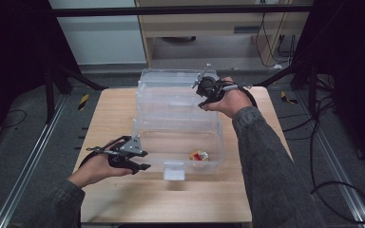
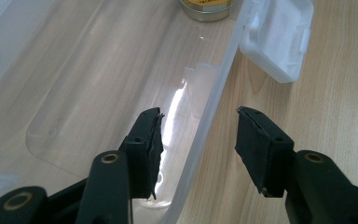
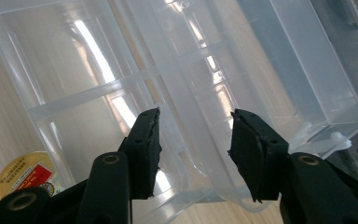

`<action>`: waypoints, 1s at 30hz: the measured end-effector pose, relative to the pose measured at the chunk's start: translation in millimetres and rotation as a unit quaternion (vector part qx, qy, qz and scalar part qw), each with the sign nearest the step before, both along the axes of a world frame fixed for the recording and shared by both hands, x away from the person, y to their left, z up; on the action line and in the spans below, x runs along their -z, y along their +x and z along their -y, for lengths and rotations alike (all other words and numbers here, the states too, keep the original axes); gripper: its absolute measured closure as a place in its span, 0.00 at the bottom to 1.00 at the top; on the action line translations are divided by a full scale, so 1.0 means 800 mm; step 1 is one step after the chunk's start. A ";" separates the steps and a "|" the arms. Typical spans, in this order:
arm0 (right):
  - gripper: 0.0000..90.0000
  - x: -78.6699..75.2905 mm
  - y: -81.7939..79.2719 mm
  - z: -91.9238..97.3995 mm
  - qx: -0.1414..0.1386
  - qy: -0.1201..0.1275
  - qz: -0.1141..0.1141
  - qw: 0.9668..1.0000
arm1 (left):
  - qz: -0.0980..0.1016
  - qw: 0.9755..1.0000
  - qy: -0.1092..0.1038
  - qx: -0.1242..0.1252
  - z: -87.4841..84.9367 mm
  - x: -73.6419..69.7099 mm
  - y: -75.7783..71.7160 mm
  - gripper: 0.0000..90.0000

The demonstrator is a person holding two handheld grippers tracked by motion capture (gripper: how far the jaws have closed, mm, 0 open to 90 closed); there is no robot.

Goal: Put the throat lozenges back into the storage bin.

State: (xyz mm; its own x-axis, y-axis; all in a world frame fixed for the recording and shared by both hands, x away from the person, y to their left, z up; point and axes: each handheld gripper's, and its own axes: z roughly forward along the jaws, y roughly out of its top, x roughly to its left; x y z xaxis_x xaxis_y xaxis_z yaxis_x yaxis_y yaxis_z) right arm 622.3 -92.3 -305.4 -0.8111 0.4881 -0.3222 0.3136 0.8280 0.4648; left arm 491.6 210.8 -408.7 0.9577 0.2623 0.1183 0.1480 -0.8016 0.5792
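Observation:
A clear plastic storage box [image 1: 140, 142] stands on the wooden table with its divided lid [image 1: 176, 90] thrown back and leaning up behind it. A small round yellow and red tin [image 1: 199, 155] lies inside, near the front right. My left gripper [image 1: 142, 161] is at the box's front left corner. In the left gripper view its jaws [image 2: 198, 114] straddle the box wall [image 2: 214, 84] with a gap on each side. My right gripper [image 1: 202, 97] is at the lid's right side, and its jaws [image 3: 196, 114] stand apart around the lid's edge [image 3: 177, 116] without pressing on it.
A white latch [image 1: 174, 170] hangs from the middle of the box's front wall, and it lies flat on the wood in the left gripper view [image 2: 277, 32]. The table [image 1: 119, 109] has bare wood left of and in front of the box. Dark frames and cables surround the table.

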 end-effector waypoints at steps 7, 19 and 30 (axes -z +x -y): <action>0.62 0.003 0.003 -0.003 -0.005 -0.003 -0.002 1.000 | -0.006 1.000 0.006 -0.002 -0.002 0.005 0.001 0.59; 0.68 0.007 0.005 -0.007 -0.009 -0.011 -0.005 1.000 | -0.011 1.000 0.011 -0.002 -0.002 0.009 0.001 0.66; 0.69 0.008 0.006 -0.007 -0.009 -0.011 -0.003 1.000 | -0.013 1.000 0.022 -0.008 -0.001 0.015 0.006 0.69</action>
